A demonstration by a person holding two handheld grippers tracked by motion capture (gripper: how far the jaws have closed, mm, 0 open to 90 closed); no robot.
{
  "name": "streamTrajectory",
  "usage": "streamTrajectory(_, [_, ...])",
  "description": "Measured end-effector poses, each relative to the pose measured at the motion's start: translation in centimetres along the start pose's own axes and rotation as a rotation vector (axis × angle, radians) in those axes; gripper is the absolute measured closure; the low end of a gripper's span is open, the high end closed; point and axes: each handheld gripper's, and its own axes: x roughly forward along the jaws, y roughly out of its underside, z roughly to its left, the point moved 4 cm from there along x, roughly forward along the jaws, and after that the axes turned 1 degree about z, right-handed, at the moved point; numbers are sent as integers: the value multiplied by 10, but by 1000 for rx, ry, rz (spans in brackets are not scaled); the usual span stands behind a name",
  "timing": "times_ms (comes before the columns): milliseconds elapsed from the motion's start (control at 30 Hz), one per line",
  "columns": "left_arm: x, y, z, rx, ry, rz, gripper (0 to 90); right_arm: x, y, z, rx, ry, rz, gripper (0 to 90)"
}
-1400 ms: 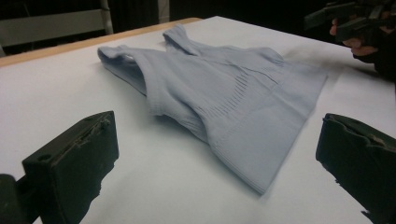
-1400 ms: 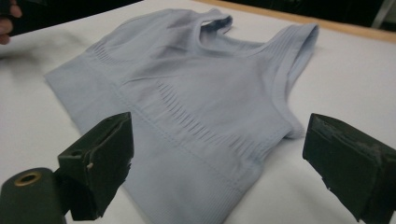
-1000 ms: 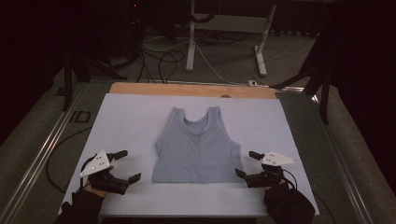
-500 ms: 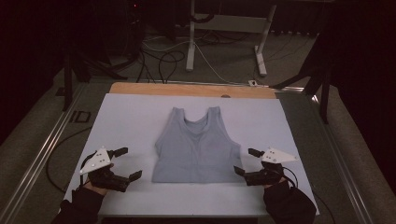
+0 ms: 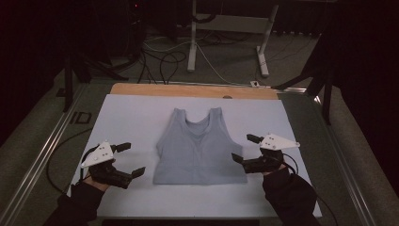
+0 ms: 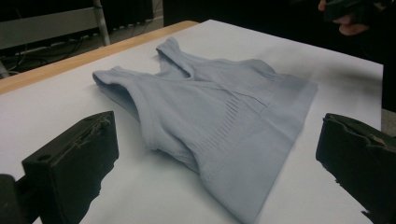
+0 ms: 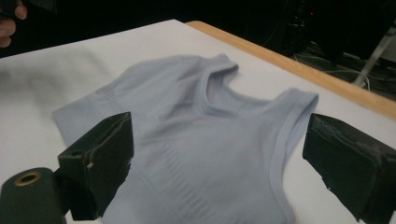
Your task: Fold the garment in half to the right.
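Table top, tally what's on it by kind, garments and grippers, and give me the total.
Tank tops, pale blue: 1
Grippers, black, both open, a left gripper and a right gripper: 2
Total: 3

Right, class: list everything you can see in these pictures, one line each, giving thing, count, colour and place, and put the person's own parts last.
Tank top: one, pale blue-grey, flat in the middle of the sheet, straps toward the far edge.
White sheet: one, white, covering most of the table top.
Table edge: one strip, light wood, bare along the far side.
Desk legs: two, white, on the floor beyond the table.
Cables: several, dark and light, on the floor beyond the table.
Left gripper: one, black with grey plate, left of the top's hem, jaws open.
Right gripper: one, black with grey plate, right of the hem, jaws open.
Sleeves: two, dark, at the near edge.
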Motion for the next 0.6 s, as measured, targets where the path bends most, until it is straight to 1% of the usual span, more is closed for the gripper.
streamTrajectory(67, [1, -1, -1, 0, 0, 3, 0, 2, -3, 0, 1, 1, -2, 91])
streamTrajectory(100, [2, -2, -1, 2, 1, 7, 0, 4, -7, -1, -10, -4, -4, 91])
streamTrajectory(167, [3, -3, -3, 3, 0, 12, 0, 8, -14, -2, -17, -4, -7, 91])
streamTrajectory(200, [4, -4, -3, -6, 0, 11, 0, 12, -21, -2, -20, -10, -14, 91])
streamTrajectory(267, [7, -6, -5, -7, 5, 19, 0, 18, -28, -4, -34, -17, -21, 91])
streamTrajectory(333, [9, -7, -8, 5, 6, 31, 0, 24, -34, -5, -39, -26, -28, 91])
streamTrajectory(400, [12, -9, -9, 5, 8, 38, 0, 31, -40, -5, -42, -33, -28, 91])
streamTrajectory(433, [13, -10, -10, 7, 9, 41, 0, 31, -40, -5, -42, -33, -28, 91])
streamTrajectory(467, [14, -11, -11, 8, 13, 44, 0, 34, -43, -5, -45, -38, -28, 91])
streamTrajectory(500, [14, -12, -11, 10, 12, 47, 0, 41, -48, -5, -59, -48, -31, 91])
streamTrajectory(567, [16, -14, -12, 7, 8, 49, 0, 49, -53, -5, -61, -56, -32, 91])
streamTrajectory(600, [17, -14, -13, 3, 8, 53, 0, 49, -53, -5, -61, -56, -32, 91])
